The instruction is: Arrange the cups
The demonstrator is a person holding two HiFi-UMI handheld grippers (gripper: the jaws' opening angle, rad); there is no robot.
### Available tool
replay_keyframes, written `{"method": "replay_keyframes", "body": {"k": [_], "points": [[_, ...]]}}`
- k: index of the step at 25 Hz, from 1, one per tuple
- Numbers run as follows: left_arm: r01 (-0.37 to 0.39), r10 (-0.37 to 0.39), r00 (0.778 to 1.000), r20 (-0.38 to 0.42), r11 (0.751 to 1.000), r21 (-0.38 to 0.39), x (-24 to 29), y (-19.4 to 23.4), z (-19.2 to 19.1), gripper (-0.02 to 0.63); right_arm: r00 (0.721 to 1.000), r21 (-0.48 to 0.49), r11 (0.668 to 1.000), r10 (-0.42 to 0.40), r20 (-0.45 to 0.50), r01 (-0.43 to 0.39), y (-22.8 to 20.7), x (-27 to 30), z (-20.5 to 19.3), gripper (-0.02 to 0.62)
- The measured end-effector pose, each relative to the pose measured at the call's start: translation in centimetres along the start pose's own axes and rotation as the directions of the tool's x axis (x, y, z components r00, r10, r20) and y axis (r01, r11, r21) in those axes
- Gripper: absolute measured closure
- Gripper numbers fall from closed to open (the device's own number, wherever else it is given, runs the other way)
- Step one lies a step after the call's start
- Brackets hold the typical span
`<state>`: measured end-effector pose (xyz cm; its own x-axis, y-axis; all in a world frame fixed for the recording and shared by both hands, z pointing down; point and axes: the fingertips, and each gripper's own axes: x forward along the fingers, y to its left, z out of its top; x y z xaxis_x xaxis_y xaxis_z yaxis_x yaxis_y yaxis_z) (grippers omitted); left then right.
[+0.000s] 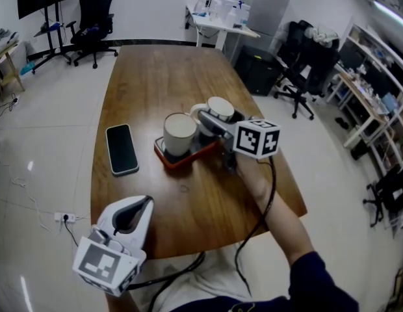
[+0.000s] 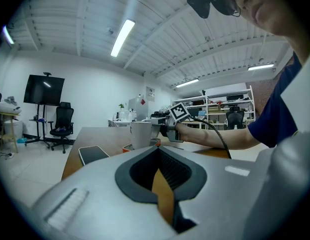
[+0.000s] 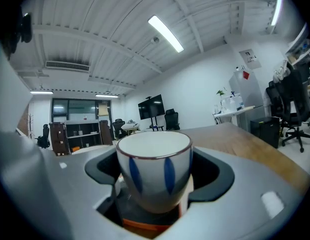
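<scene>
A plain white cup point(image 1: 179, 134) stands on the left part of a dark tray with an orange rim point(image 1: 179, 162) in the middle of the wooden table. A second cup point(image 1: 220, 106), white with blue stripes point(image 3: 154, 164), sits between the jaws of my right gripper point(image 1: 211, 119), which is shut on its sides just above the tray's right part point(image 3: 145, 227). My left gripper point(image 1: 144, 203) rests near the table's front edge, apart from the tray, its jaws together around nothing point(image 2: 162, 184). From there the white cup point(image 2: 140, 134) shows ahead.
A black phone point(image 1: 121, 148) lies flat left of the tray. The table's right edge point(image 1: 289, 174) runs close to my right arm. Office chairs point(image 1: 94, 18), desks and shelves stand around the room.
</scene>
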<state>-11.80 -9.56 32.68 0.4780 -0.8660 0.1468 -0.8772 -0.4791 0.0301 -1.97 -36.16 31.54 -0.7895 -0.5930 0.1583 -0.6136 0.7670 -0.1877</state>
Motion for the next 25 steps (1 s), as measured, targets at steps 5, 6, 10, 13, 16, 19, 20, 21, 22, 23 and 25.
{"method": "replay_keyframes", "body": {"k": [5, 6, 10, 13, 16, 19, 20, 21, 22, 23, 25], "points": [[0.008, -0.008, 1.000, 0.004, 1.000, -0.003, 0.2, -0.1, 0.1, 0.603, 0.999, -0.003, 1.000, -0.003, -0.043, 0.003, 0.0, 0.5, -1.0, 0.206], [0.009, -0.009, 1.000, 0.002, 1.000, -0.003, 0.1, 0.0, -0.1, 0.603, 0.999, -0.018, 1.000, -0.004, -0.051, 0.004, 0.2, 0.7, -1.3, 0.204], [0.012, -0.012, 1.000, 0.002, 1.000, -0.004, -0.2, 0.2, -0.6, 0.603, 0.997, -0.126, 0.992, -0.018, -0.074, 0.008, 1.3, 1.4, -2.1, 0.204], [0.013, -0.013, 1.000, 0.001, 1.000, -0.006, 0.0, 0.0, -0.5, 0.603, 0.997, -0.151, 0.989, -0.020, -0.075, 0.009, 1.6, 1.2, -2.2, 0.204], [0.013, -0.013, 1.000, -0.002, 1.000, -0.008, 0.0, 0.0, -0.6, 0.603, 0.998, -0.114, 0.993, -0.001, -0.058, -0.006, 1.6, 1.1, -2.2, 0.204], [0.014, -0.014, 1.000, -0.002, 1.000, -0.009, -0.3, 0.4, -0.8, 0.603, 1.000, -0.113, 0.994, 0.003, -0.029, -0.006, 1.9, 1.3, -2.4, 0.202], [0.014, -0.014, 1.000, -0.002, 1.000, -0.011, -0.3, 0.4, -0.9, 0.603, 1.000, -0.115, 0.993, 0.004, -0.021, -0.006, 1.9, 1.2, -2.5, 0.202], [0.013, -0.013, 1.000, -0.004, 1.000, -0.013, -0.2, 0.4, -0.9, 0.603, 1.000, -0.120, 0.993, 0.006, -0.014, -0.007, 1.9, 1.1, -2.5, 0.201], [0.012, -0.012, 1.000, -0.006, 1.000, -0.014, -0.2, 0.2, -0.8, 0.603, 1.000, -0.129, 0.992, 0.008, -0.008, -0.009, 1.8, 0.9, -2.4, 0.201], [0.011, -0.011, 1.000, -0.008, 1.000, -0.016, -0.1, 0.1, -0.8, 0.603, 1.000, -0.143, 0.990, 0.008, 0.001, -0.007, 1.6, 0.6, -2.1, 0.199], [0.010, -0.010, 1.000, -0.010, 1.000, -0.017, 0.0, -0.1, -0.6, 0.603, 1.000, -0.173, 0.985, -0.004, 0.031, 0.009, 1.3, -0.2, -1.5, 0.172]]}}
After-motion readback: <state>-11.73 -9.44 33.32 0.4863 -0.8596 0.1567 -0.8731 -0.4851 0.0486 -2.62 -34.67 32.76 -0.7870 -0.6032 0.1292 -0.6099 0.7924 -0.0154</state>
